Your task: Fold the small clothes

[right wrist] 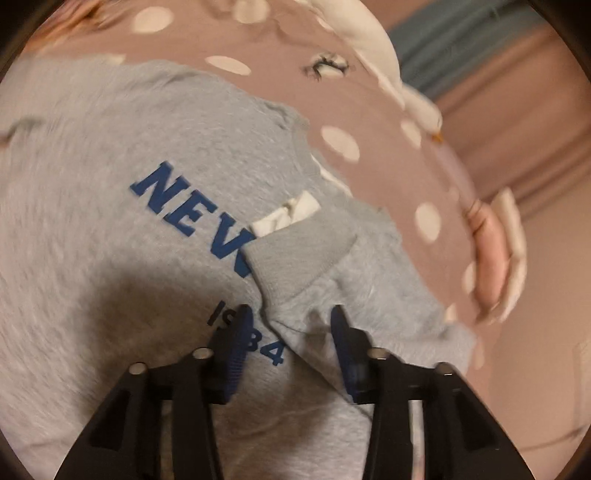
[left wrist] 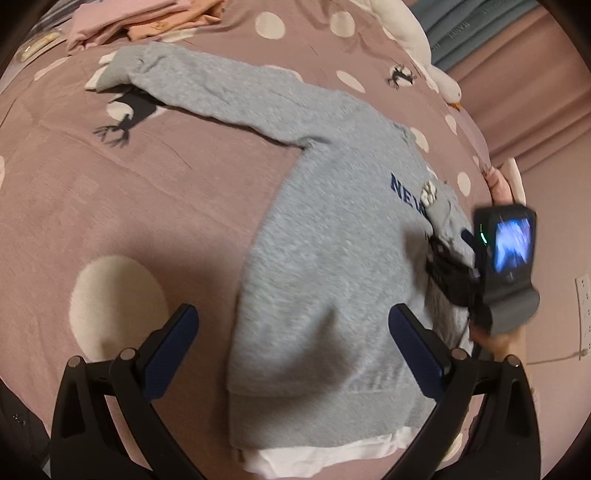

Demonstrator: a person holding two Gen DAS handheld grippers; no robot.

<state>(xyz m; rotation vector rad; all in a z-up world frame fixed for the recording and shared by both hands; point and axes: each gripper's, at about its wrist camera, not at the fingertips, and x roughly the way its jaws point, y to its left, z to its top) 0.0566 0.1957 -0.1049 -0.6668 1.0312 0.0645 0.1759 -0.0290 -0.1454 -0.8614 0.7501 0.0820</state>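
A small grey sweatshirt (left wrist: 332,258) with blue "NEW" lettering lies flat on the pink bedspread (left wrist: 129,203). Its left sleeve (left wrist: 207,85) stretches out to the far left. Its right sleeve (right wrist: 314,266) is folded over the chest, the cuff lying on the letters. My left gripper (left wrist: 291,339) is open above the sweatshirt's lower body, holding nothing. My right gripper (right wrist: 291,332) has its jaws apart around the folded sleeve, with the sleeve cloth lying between the fingers; it also shows at the right of the left wrist view (left wrist: 454,273).
Folded pink and orange clothes (left wrist: 140,22) lie at the far left. A white plush goose (left wrist: 417,40) lies along the bed's far edge. Pink curtains (right wrist: 517,110) hang beyond the bed. A white undershirt hem (left wrist: 314,458) pokes out below the sweatshirt.
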